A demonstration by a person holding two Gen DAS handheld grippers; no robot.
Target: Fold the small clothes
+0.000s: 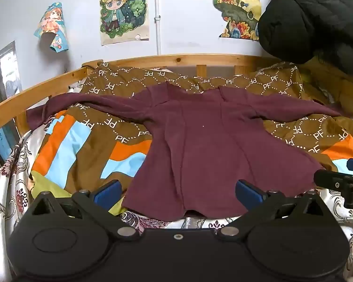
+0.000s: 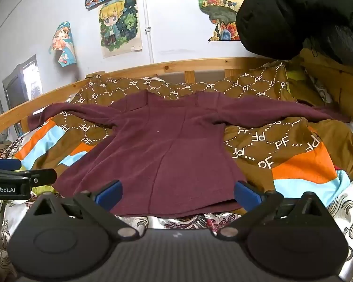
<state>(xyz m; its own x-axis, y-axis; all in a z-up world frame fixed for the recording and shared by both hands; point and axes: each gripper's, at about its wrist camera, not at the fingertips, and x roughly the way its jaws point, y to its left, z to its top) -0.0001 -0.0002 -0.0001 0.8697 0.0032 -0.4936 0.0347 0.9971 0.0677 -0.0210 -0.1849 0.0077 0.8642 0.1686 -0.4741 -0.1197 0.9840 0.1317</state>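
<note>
A maroon long-sleeved top (image 1: 200, 145) lies spread flat on the bed, both sleeves stretched out to the sides, hem nearest me. It also shows in the right wrist view (image 2: 162, 150). My left gripper (image 1: 177, 191) is open and empty, its blue pads just above the hem's left part. My right gripper (image 2: 177, 191) is open and empty over the hem's right part. The right gripper shows at the right edge of the left wrist view (image 1: 341, 181); the left gripper shows at the left edge of the right wrist view (image 2: 18, 178).
The top rests on a brown, orange and blue quilt (image 1: 82, 145) over a floral sheet (image 1: 9, 188). A wooden bed rail (image 1: 176, 60) runs behind and to the left. A black padded jacket (image 1: 313, 16) hangs at upper right. Posters hang on the wall.
</note>
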